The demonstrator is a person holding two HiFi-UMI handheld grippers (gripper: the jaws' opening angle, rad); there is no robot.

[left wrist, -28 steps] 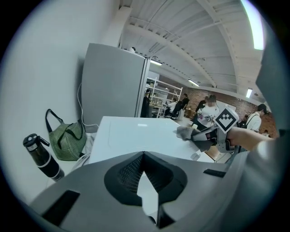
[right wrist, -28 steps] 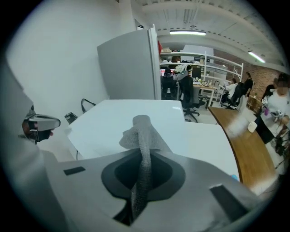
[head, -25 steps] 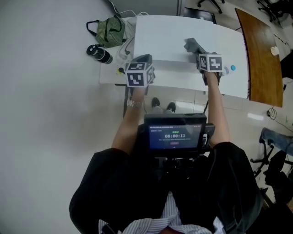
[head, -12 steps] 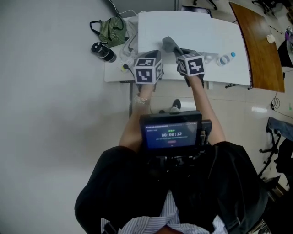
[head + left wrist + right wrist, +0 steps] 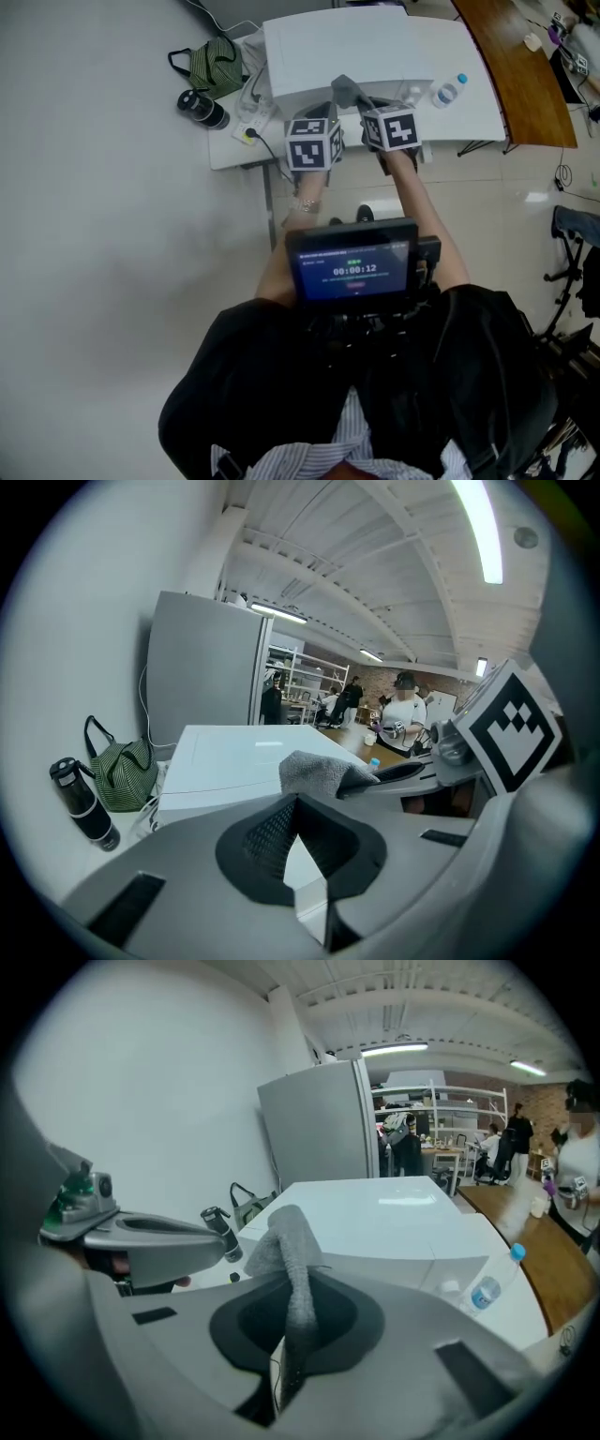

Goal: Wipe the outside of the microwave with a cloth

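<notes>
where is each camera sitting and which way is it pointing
Head view: on the person's head, facing steeply down at the microwave; arms, torso and chest screen show.
Left gripper view: on the left gripper, along its shut jaws toward the microwave; right gripper shows at right.
Right gripper view: on the right gripper, along jaws shut on the cloth, toward the microwave; left gripper at left.
All three share the microwave and cloth.

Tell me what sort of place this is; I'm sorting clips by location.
Probably a shared office or lab workspace: the microwave sits on a white desk, with storage racks and a long wooden table nearby.
</notes>
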